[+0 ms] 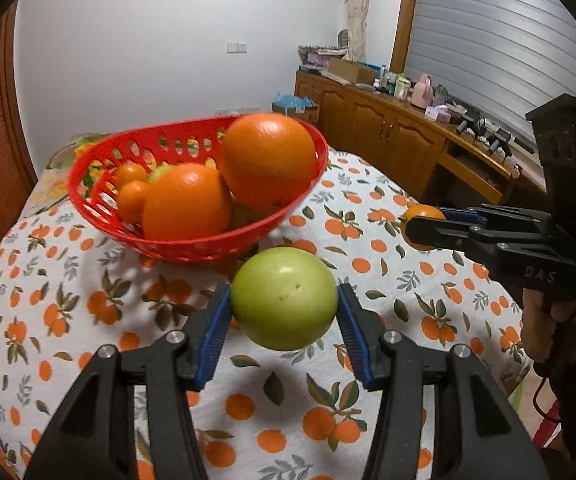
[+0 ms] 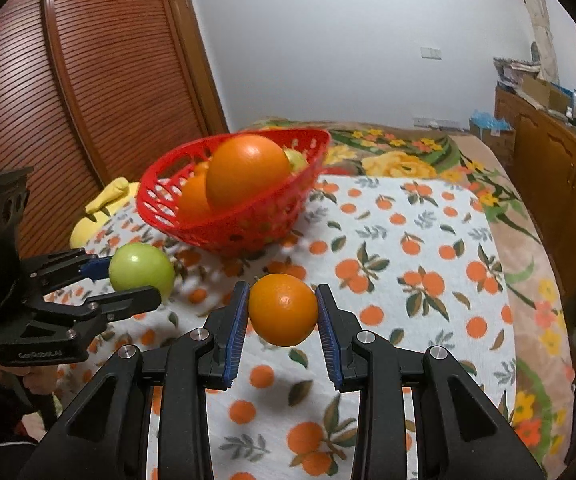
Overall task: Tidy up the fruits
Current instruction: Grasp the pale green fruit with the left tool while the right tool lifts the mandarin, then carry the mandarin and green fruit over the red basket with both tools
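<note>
My left gripper [image 1: 284, 308] is shut on a green apple [image 1: 284, 298], held above the cloth just in front of the red basket [image 1: 100, 196]. My right gripper [image 2: 282, 312] is shut on a small orange [image 2: 283, 309], also lifted off the table. Two large oranges [image 1: 268, 160] and some small ones [image 1: 132, 196] lie in the basket. In the left wrist view the right gripper [image 1: 424, 228] shows at the right with its small orange [image 1: 422, 213]. The right wrist view has the left gripper [image 2: 136, 280] with the green apple [image 2: 141, 270] at the left, and the red basket [image 2: 244, 232] ahead.
A cloth printed with oranges [image 1: 368, 240] covers the table. Something yellow [image 2: 104, 204] lies left of the basket. A wooden sideboard [image 1: 388, 136] with clutter runs along the right wall, and a slatted wooden door [image 2: 68, 100] stands at the left.
</note>
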The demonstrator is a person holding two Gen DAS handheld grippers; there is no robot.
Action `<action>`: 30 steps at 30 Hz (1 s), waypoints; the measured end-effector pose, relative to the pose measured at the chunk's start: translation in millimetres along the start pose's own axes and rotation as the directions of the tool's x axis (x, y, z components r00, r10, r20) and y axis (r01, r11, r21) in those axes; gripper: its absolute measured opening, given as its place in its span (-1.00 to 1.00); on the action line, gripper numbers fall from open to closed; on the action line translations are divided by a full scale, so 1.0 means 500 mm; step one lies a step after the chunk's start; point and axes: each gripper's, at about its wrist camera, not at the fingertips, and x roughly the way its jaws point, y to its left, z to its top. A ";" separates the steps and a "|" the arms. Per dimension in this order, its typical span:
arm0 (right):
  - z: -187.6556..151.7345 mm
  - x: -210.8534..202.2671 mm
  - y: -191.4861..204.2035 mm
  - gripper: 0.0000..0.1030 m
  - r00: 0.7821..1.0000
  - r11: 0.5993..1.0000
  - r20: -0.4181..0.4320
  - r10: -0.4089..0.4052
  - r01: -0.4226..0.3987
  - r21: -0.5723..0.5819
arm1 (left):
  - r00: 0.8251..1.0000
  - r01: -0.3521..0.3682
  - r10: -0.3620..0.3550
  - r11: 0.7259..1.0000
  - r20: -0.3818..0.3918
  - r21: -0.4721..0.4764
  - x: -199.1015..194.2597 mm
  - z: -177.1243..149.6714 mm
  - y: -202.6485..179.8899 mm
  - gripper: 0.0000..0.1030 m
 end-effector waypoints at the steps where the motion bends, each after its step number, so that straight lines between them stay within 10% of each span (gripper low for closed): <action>1: 0.004 -0.001 0.003 -0.37 1.000 1.000 0.005 0.002 -0.002 -0.003 | 1.000 -0.001 0.001 1.000 0.008 -0.002 -0.009 0.002 0.004 -0.01; 30: 0.140 0.051 0.133 -0.36 0.993 0.989 0.062 0.105 -0.098 -0.107 | 0.991 -0.119 0.122 0.991 0.059 -0.055 -0.038 0.095 0.159 0.00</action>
